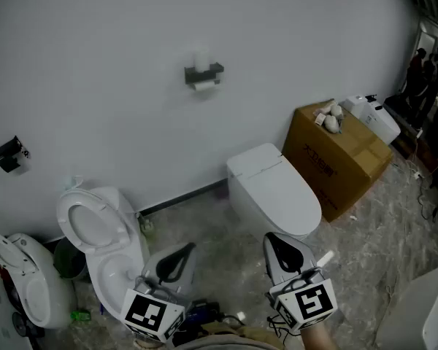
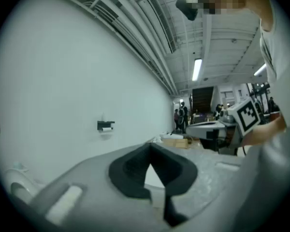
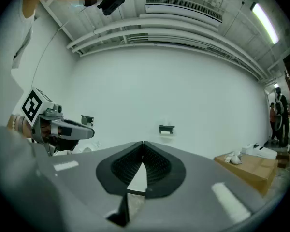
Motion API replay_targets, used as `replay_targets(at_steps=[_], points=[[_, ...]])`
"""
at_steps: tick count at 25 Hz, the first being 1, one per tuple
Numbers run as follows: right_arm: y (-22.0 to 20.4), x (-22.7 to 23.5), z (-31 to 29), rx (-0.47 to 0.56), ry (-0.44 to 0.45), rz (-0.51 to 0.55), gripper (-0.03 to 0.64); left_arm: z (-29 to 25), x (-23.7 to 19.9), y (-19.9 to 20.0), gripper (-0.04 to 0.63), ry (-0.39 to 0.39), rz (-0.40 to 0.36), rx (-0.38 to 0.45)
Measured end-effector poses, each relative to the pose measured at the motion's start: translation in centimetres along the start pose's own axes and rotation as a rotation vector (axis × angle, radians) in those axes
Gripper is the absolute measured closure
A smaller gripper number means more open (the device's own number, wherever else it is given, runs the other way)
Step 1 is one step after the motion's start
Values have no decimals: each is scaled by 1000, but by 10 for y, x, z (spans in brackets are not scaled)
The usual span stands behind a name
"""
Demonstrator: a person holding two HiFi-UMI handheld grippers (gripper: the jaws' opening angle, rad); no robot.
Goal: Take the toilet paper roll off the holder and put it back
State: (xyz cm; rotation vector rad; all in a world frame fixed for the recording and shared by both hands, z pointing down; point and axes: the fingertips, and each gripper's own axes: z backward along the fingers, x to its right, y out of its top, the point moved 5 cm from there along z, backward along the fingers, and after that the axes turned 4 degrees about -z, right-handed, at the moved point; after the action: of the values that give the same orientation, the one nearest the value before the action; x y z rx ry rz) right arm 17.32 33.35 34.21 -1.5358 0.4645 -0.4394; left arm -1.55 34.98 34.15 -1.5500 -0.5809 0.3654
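Hanging under the shelf of a dark holder [image 1: 204,71] fixed to the white wall [image 1: 117,42], the toilet paper roll [image 1: 204,85] is in its place. A pale upright thing stands on top of the shelf, too small to make out. Nothing touches the roll or the holder.

Below and to the right of the holder, a white toilet [image 1: 272,189] with its lid down stands against the wall. A brown cardboard box [image 1: 336,159] sits just beside it, with a few small pale lumps on its top. To the left, a second toilet [image 1: 102,246] has its seat and lid raised, and another dark fitting [image 1: 10,154] is mounted on the wall above it.

Both grippers are low in the head view, over the littered floor [image 1: 226,246] and well apart from the roll. They are side by side and pointing toward the wall. The left gripper [image 2: 150,145] has its fingers [image 2: 130,168] closed tip to tip on nothing. The right gripper [image 3: 143,144] is the same, fingers [image 3: 159,166] together and empty. In the right gripper view the holder shows straight ahead above the fingertips. In the left gripper view it lies off to the left.

People [image 1: 423,68] stand far off at the right edge.
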Motion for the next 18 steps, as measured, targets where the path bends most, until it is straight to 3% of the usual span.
replay_targets(at_steps=[12, 18], points=[[-1, -1, 0, 0, 16, -1, 612, -2, 2, 2, 603, 2, -5, -6], [-2, 0, -2, 10, 33, -58, 612, -3, 1, 0, 603, 7, 6, -8]])
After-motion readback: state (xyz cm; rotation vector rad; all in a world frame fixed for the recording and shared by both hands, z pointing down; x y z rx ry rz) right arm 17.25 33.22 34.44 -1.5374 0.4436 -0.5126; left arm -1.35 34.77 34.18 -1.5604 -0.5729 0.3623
